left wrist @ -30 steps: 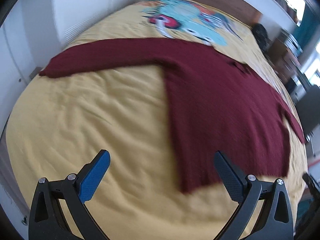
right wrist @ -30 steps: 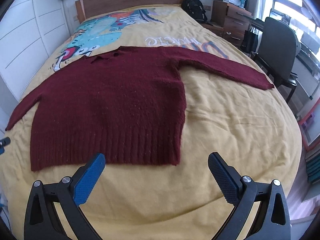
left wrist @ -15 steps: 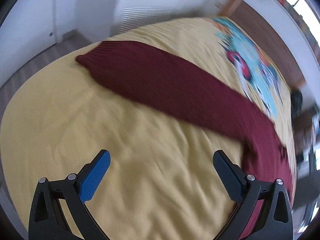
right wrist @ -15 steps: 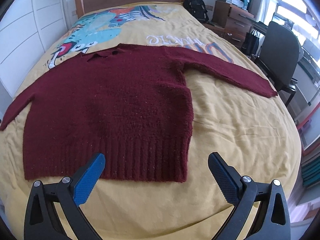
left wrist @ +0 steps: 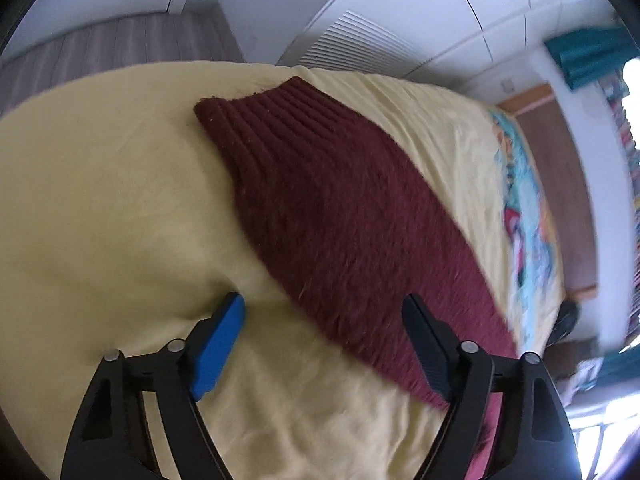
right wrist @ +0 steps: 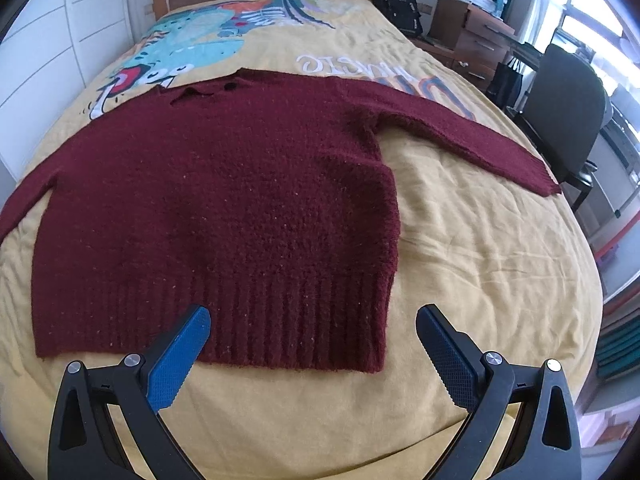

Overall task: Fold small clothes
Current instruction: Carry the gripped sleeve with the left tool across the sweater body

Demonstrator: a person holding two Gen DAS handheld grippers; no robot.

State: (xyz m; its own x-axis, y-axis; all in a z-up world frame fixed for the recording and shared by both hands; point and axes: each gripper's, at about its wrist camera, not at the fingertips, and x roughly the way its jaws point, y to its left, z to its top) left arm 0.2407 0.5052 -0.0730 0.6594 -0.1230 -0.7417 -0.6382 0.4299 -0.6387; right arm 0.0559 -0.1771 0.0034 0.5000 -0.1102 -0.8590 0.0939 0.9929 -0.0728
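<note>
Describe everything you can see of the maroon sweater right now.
The maroon sweater is a fuzzy knit with a ribbed hem, ribbed cuffs and a small collar at the neck. It lies flat and unfolded on the yellow bedspread, hem nearest the camera, both sleeves spread outward. The open left tool straddles its left sleeve; no contact shows. The open right tool hovers over the hem.

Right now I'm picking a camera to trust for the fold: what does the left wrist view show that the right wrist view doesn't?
Left wrist only: the ribbed sleeve cuff up close, the open left gripper straddling that sleeve.

Right wrist only: the sweater's body, hem, collar, far sleeve, chair, open right gripper.

Both: the maroon sweater on the yellow bedspread.
</note>
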